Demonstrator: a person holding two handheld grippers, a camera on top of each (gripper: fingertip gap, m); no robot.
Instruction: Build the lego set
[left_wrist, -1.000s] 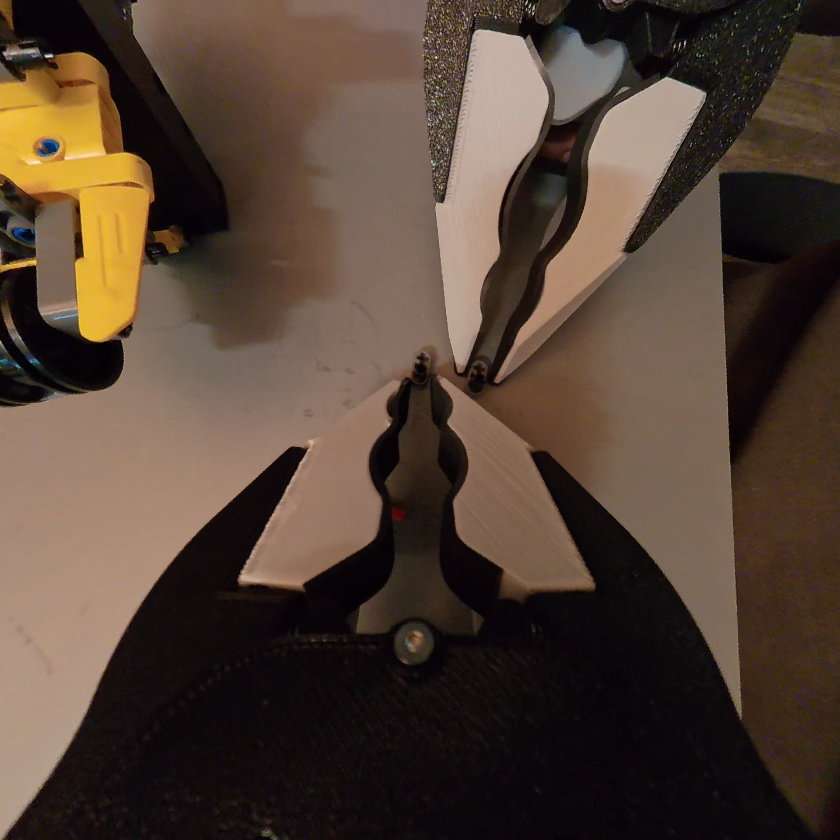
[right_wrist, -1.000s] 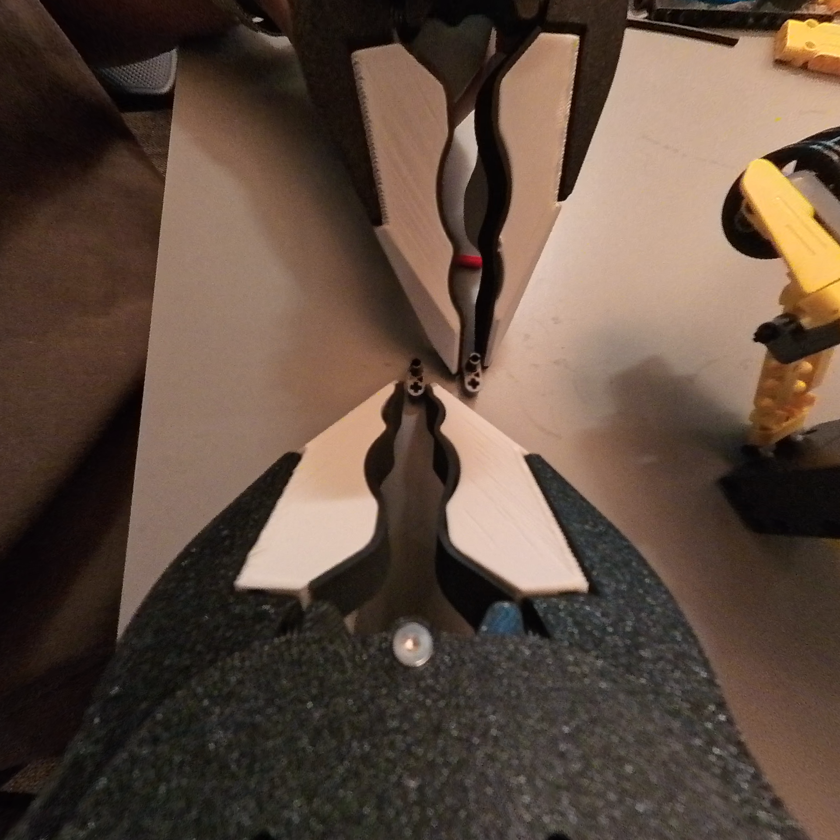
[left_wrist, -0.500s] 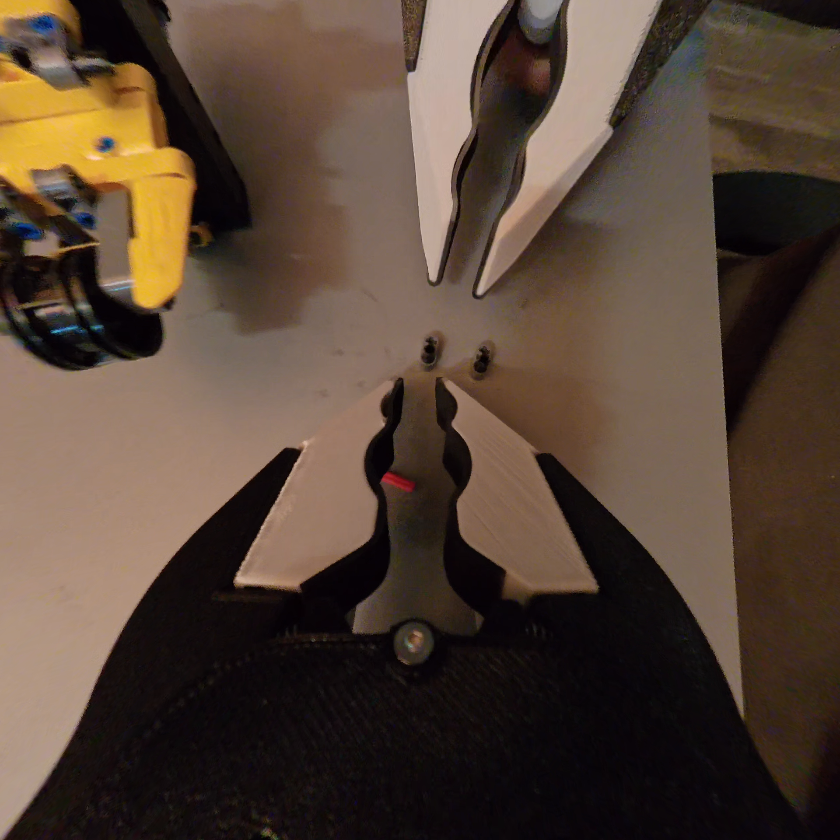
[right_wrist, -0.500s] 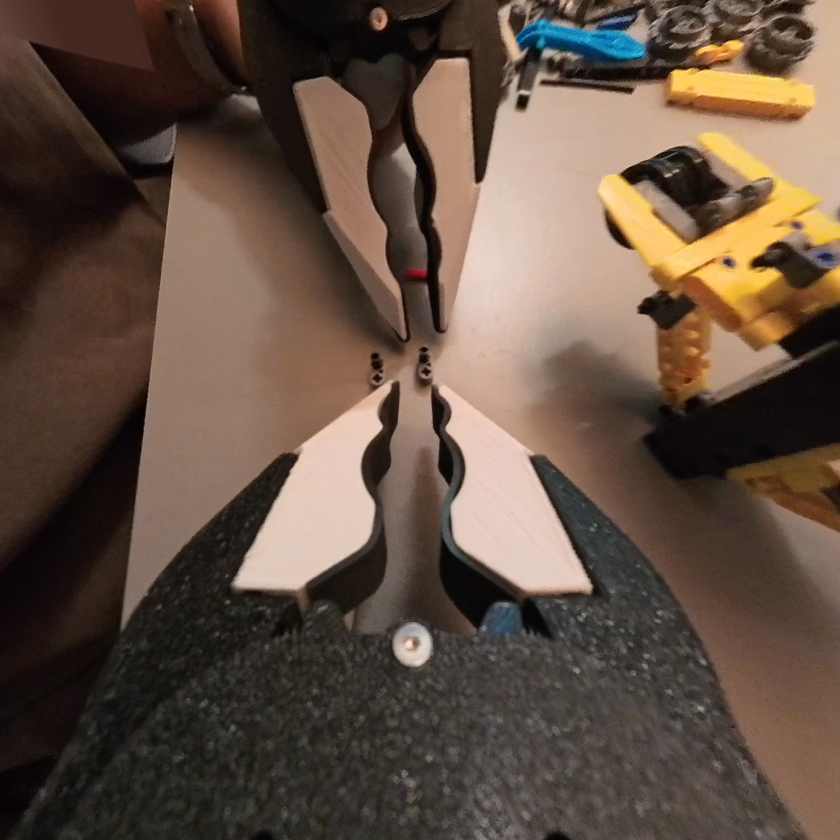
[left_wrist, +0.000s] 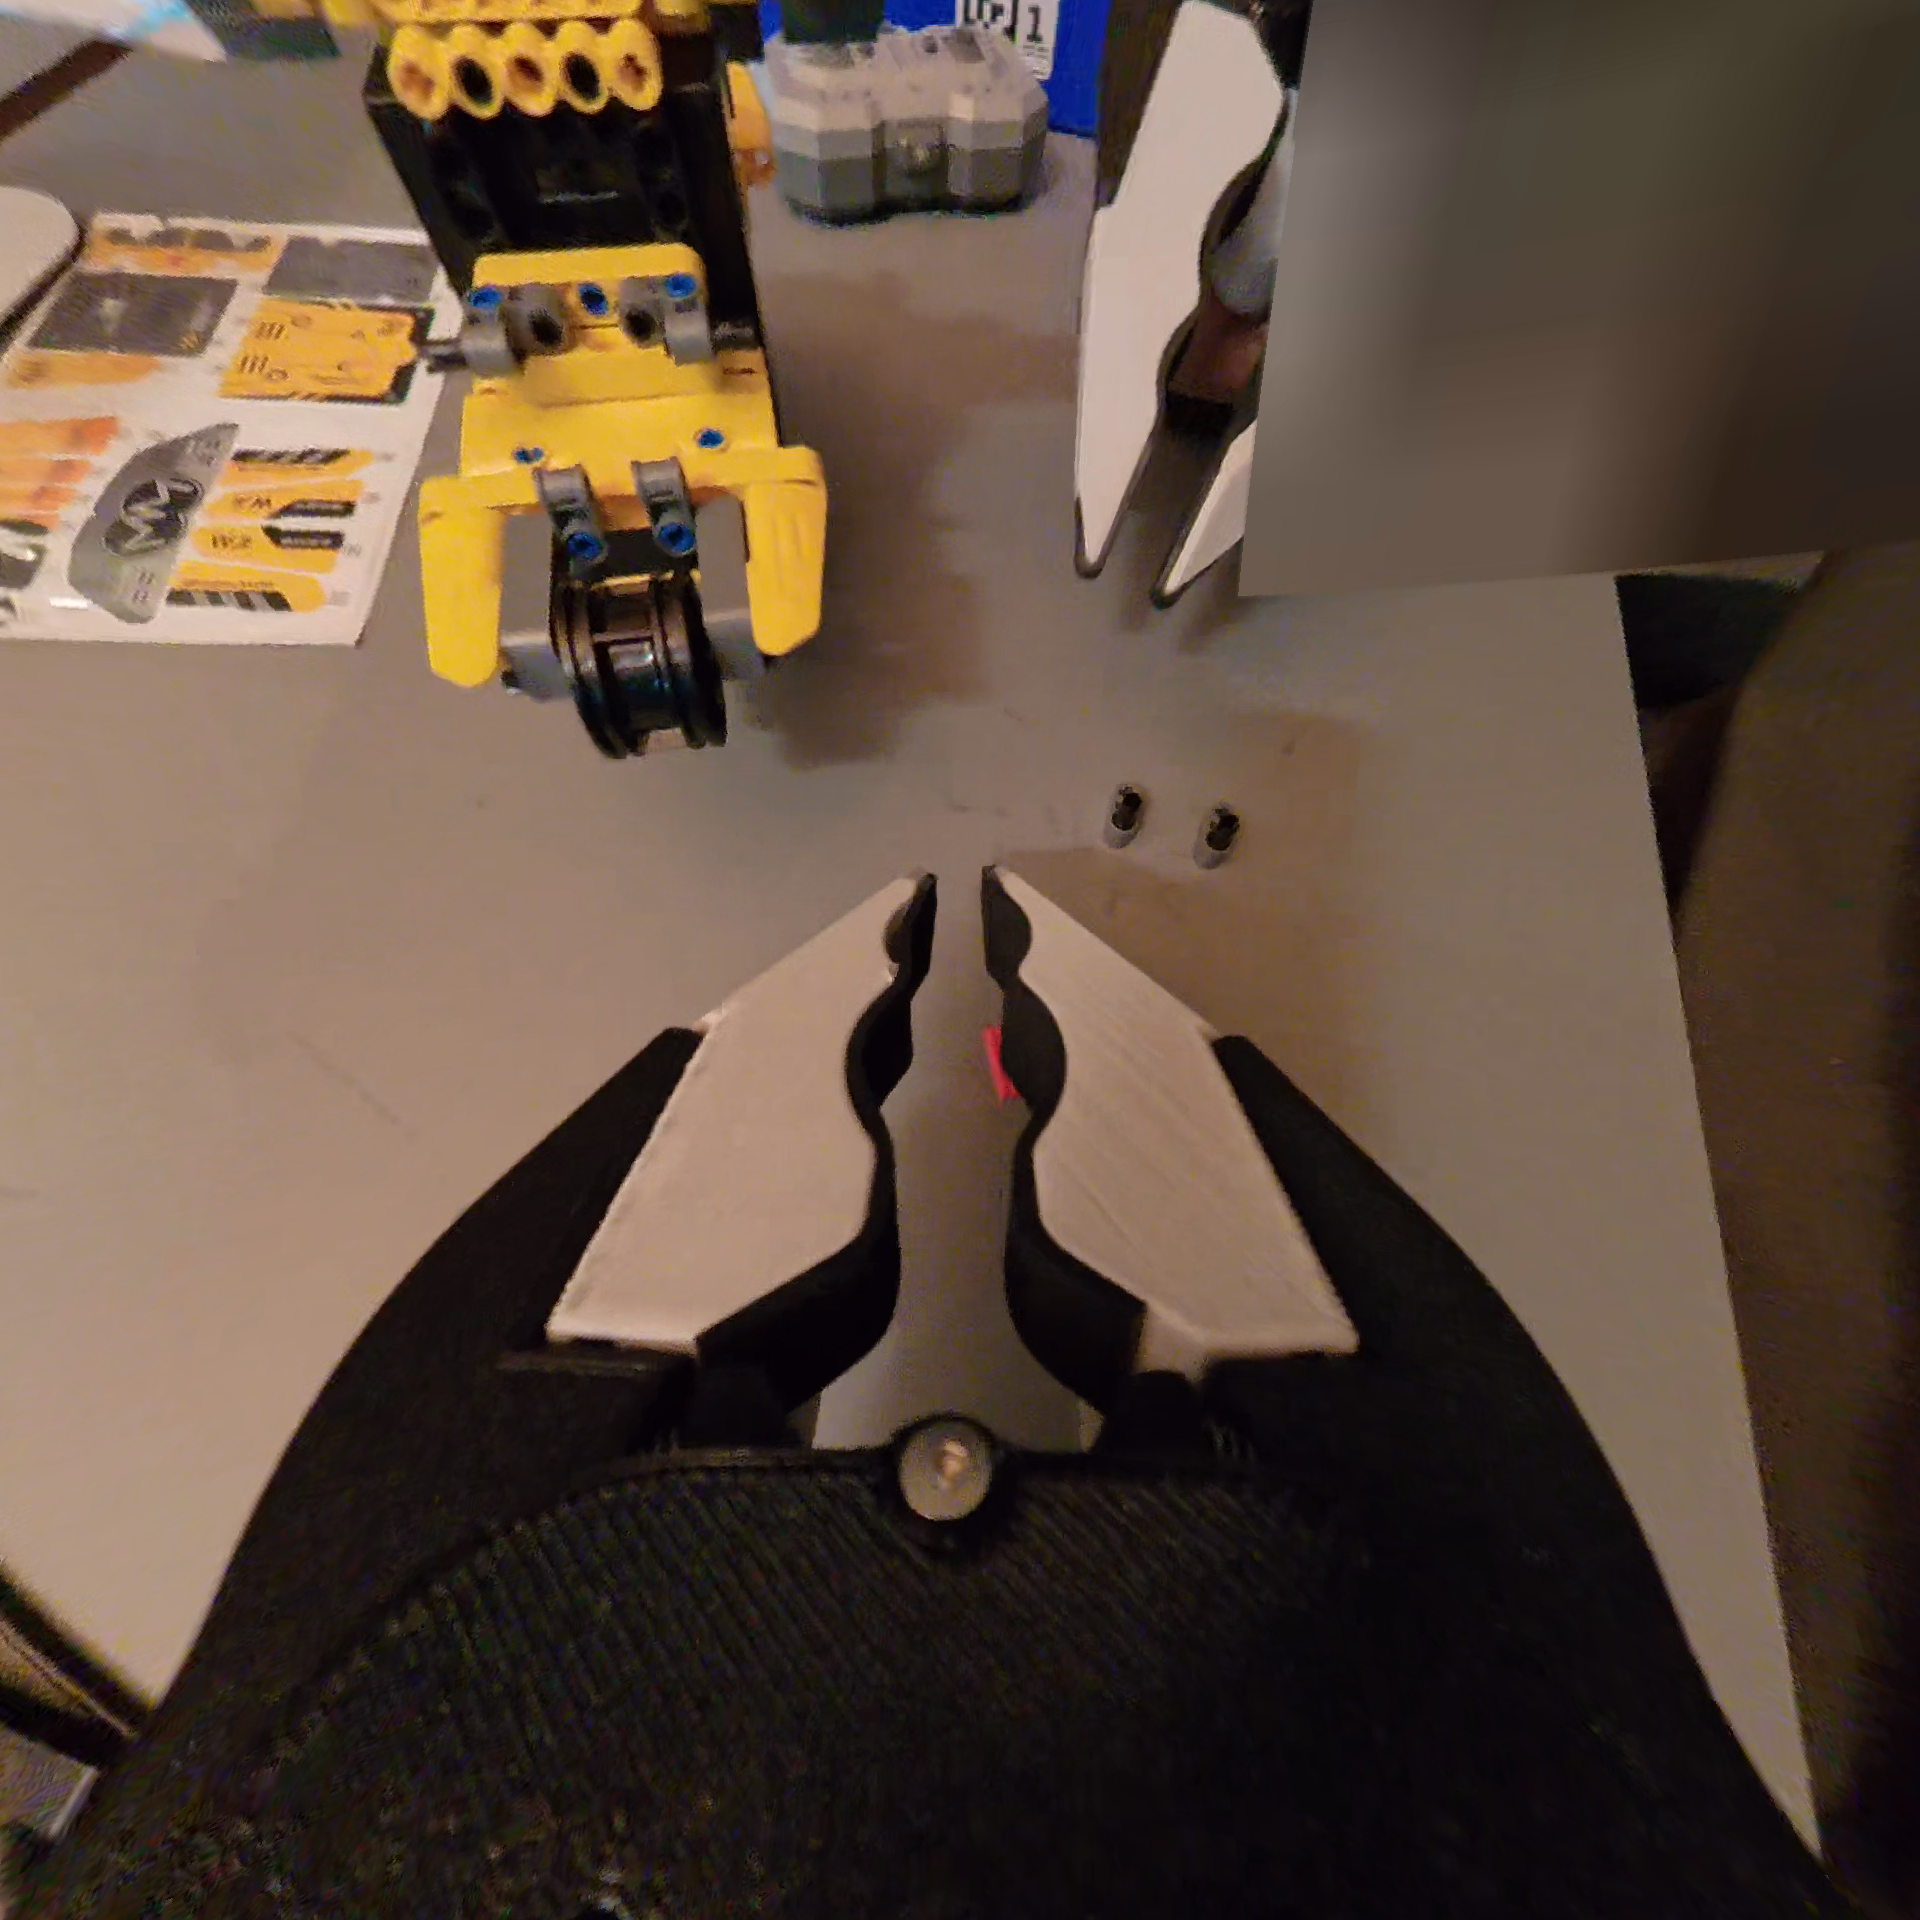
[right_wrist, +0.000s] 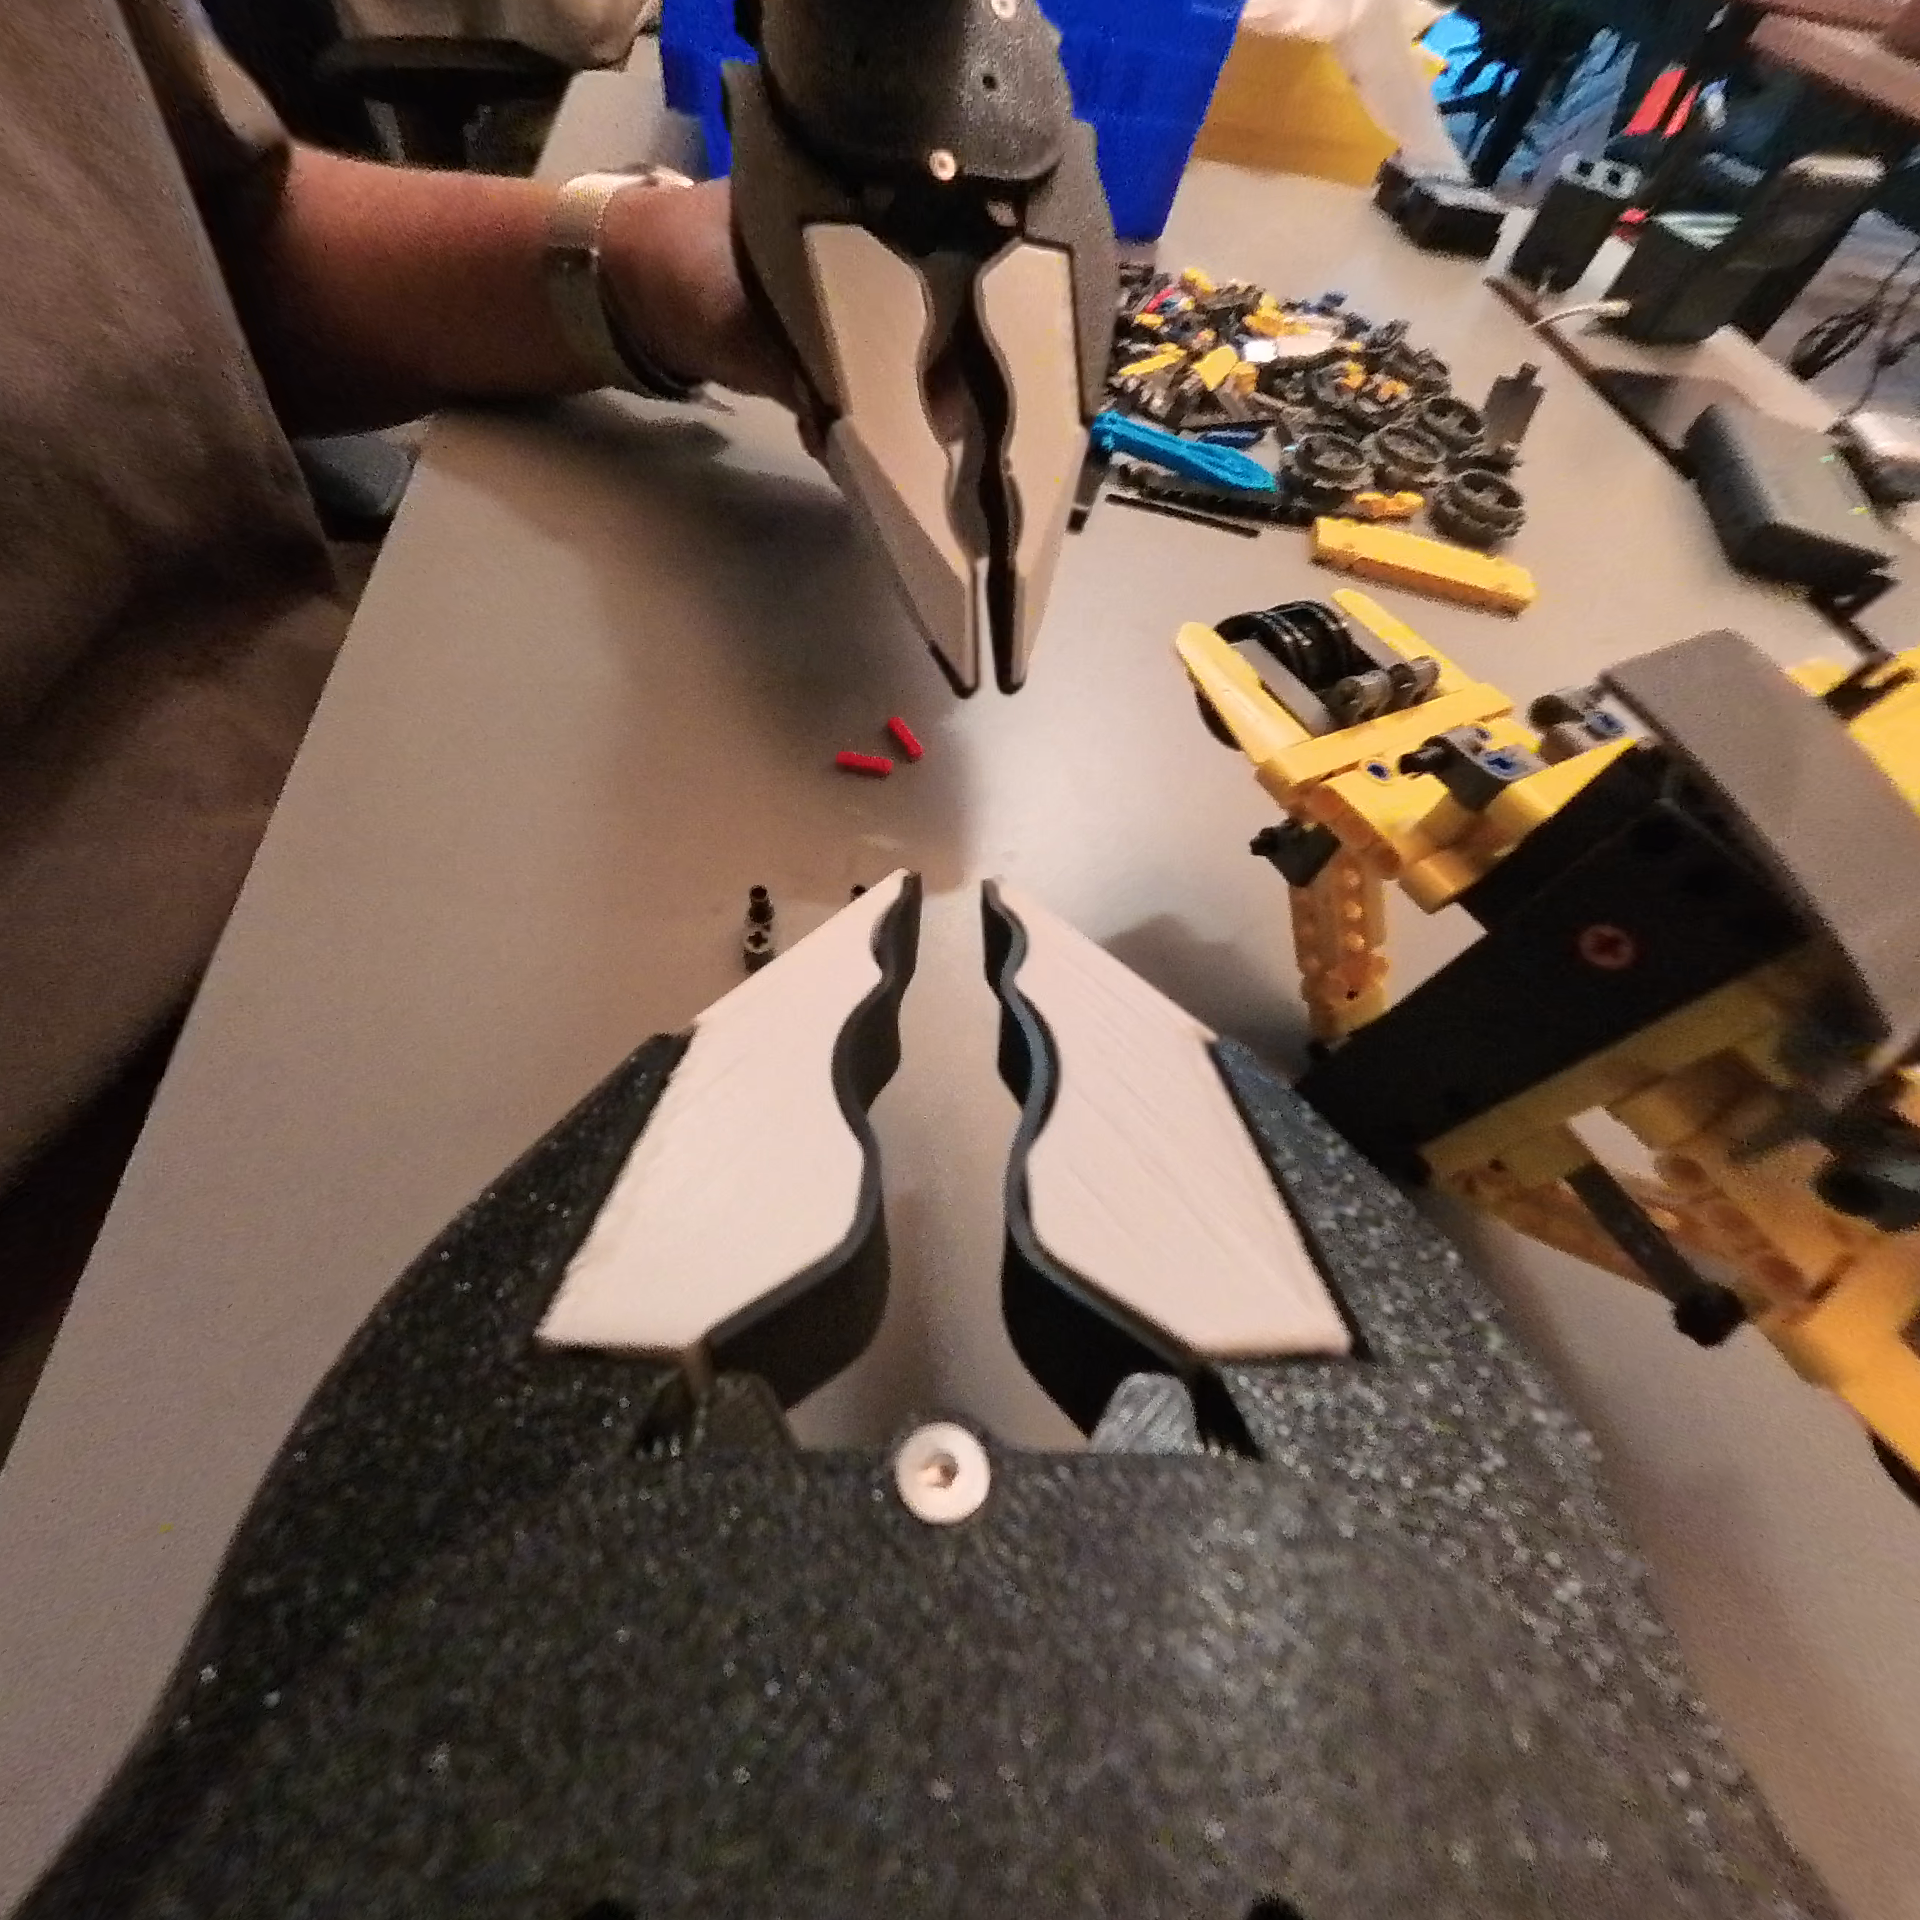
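Two dark pins (left_wrist: 1169, 826) are lying free on the table (left_wrist: 312, 935), at one o'clock of the released, empty left gripper (left_wrist: 958, 878); the right gripper (right_wrist: 951, 883) is hovering unclenched and empty beside them.

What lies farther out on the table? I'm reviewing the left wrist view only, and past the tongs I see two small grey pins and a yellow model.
Observer: A heap of loose parts, black tyres among them, lies on the table behind the left tongs.
Operator: Anything between the heap and the yellow model?
Observer: A long yellow beam lies alone there.
Operator: What holds the left tongs?
Observer: A hand with a wristband.
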